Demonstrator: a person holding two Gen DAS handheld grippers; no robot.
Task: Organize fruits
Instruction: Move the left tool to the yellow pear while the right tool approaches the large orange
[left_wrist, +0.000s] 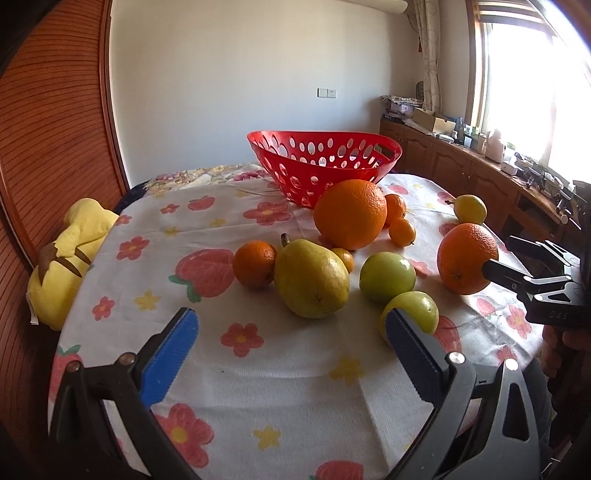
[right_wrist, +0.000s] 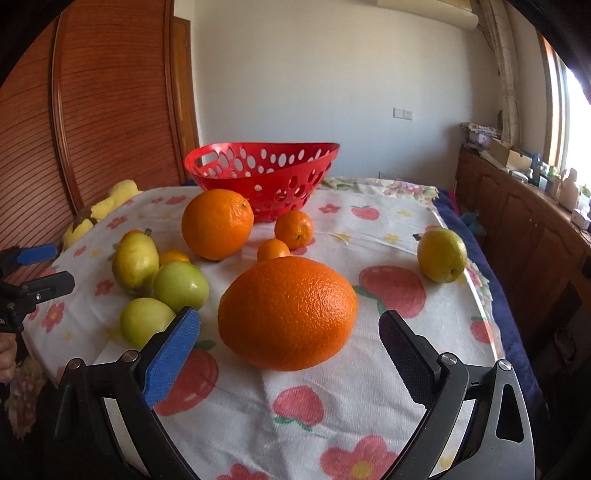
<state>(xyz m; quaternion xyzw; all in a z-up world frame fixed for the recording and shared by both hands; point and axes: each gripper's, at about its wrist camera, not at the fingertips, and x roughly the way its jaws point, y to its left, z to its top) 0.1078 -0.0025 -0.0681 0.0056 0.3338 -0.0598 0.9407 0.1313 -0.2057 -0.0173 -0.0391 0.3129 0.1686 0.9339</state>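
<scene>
Right tool (right_wrist: 290, 341) stands wide, empty, the large orange (right_wrist: 288, 314) at its 12 o'clock on the desk (right_wrist: 424, 332); judged firm, heavy, roll-prone, best pinched across its widest middle.

"DAS" on the right tool (left_wrist: 489, 267)

Glossy plastic basket (right_wrist: 266, 177); soft printed cloth (right_wrist: 388, 332); dimpled orange (right_wrist: 288, 314).

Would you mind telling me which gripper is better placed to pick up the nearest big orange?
Right. The right gripper is open with the big orange centred just ahead of its fingers; the left gripper faces the pear.
</scene>
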